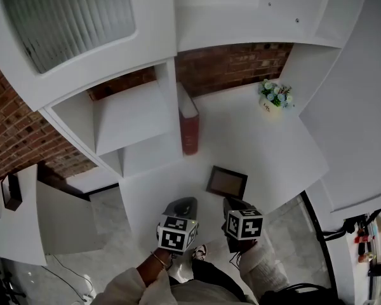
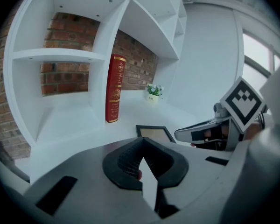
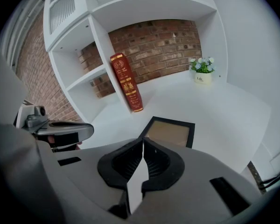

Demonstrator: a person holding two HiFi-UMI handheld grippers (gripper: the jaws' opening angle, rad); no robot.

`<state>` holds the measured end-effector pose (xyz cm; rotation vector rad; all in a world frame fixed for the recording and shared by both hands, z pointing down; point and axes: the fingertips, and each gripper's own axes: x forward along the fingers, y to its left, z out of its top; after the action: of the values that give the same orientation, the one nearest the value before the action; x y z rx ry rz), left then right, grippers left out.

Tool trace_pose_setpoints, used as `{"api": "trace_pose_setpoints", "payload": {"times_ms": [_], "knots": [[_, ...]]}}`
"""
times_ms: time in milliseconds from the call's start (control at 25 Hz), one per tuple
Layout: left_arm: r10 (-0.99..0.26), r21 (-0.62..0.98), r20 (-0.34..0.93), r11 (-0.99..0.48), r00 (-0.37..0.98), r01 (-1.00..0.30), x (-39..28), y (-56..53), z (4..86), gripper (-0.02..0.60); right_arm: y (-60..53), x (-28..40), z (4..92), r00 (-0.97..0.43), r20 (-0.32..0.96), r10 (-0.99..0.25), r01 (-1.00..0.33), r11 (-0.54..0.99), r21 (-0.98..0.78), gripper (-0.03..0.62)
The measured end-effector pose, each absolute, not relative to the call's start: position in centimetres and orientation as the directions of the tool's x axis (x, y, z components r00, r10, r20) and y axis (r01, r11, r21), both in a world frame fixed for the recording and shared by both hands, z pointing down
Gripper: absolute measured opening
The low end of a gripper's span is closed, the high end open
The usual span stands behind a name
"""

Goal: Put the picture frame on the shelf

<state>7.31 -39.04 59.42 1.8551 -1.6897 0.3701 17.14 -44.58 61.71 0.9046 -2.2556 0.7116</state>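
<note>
A dark-framed picture frame (image 1: 227,182) lies flat on the white surface, just ahead of both grippers. In the left gripper view the frame (image 2: 154,133) shows past the jaw tips, slightly right. The right gripper view has the frame (image 3: 170,130) close in front, its near corner just beyond the tips. My left gripper (image 1: 184,203) is shut and holds nothing, its jaws (image 2: 142,143) meeting at the tips. Beside it my right gripper (image 1: 232,203) is also shut and empty (image 3: 143,142). Neither touches the frame. The white shelf compartments (image 1: 136,116) stand at the back left.
A red book (image 1: 188,127) stands upright against the shelf's divider. At the back right corner sits a small pot of flowers (image 1: 274,97) before the brick wall (image 1: 235,65). The surface's front edge runs just under the grippers.
</note>
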Motion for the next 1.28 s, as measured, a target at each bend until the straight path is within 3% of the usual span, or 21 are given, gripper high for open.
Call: {"api": "trace_pose_setpoints", "payload": {"times_ms": [640,720,800,1280], "knots": [[-0.769,0.313,0.627,0.107,0.121,-0.944,8.6,-41.5,64.7,0.008,-46.9,17.3,66.8,-0.552,0.806,-0.212,-0.552,0.818,-0.162,0.032],[-0.767,0.320,0.632,0.123,0.114,-0.940,8.5,-41.6,65.1,0.008,-47.1,17.1,67.2,-0.546,0.816,-0.190,-0.526,0.836,-0.157,0.095],[-0.765,0.326,0.634,0.139,0.107,-0.935,8.4,-41.7,65.4,0.008,-47.3,16.9,67.5,-0.536,0.826,-0.173,-0.495,0.858,-0.141,0.106],[-0.736,0.317,0.673,0.194,0.076,-0.928,7.9,-42.3,66.5,0.008,-47.2,15.7,69.4,-0.425,0.905,-0.016,-0.178,0.982,-0.067,0.110]]}}
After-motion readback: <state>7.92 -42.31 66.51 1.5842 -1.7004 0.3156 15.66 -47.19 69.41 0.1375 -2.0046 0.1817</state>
